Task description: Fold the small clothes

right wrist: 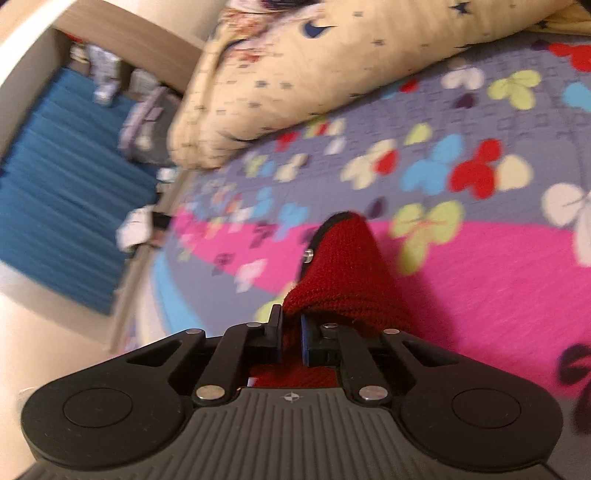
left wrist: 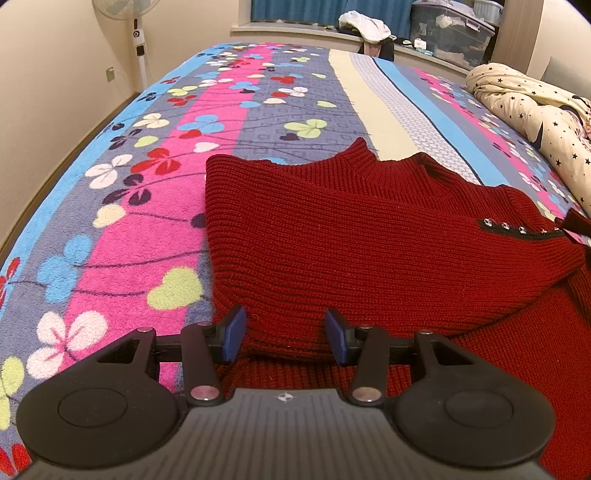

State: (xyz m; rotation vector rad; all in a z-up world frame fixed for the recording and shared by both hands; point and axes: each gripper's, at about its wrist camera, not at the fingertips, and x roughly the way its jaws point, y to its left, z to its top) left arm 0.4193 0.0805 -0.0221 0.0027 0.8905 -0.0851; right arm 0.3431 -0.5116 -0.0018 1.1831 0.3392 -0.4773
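A dark red knitted sweater (left wrist: 369,236) lies on the flowered bedspread (left wrist: 147,177), collar at the far side, with one sleeve folded across its body. A black-trimmed cuff with small studs (left wrist: 517,229) shows at the right. My left gripper (left wrist: 284,328) is open, its blue pads on either side of the folded sleeve's near edge. In the right wrist view my right gripper (right wrist: 291,332) is shut on a red sleeve (right wrist: 343,266), which rises above the bedspread (right wrist: 480,258). That view is blurred.
A cream star-printed duvet (left wrist: 535,110) lies along the bed's right side and also shows in the right wrist view (right wrist: 314,74). A standing fan (left wrist: 138,40) is at the far left wall. Clothes and a plastic storage box (left wrist: 450,29) sit on the sill behind the bed.
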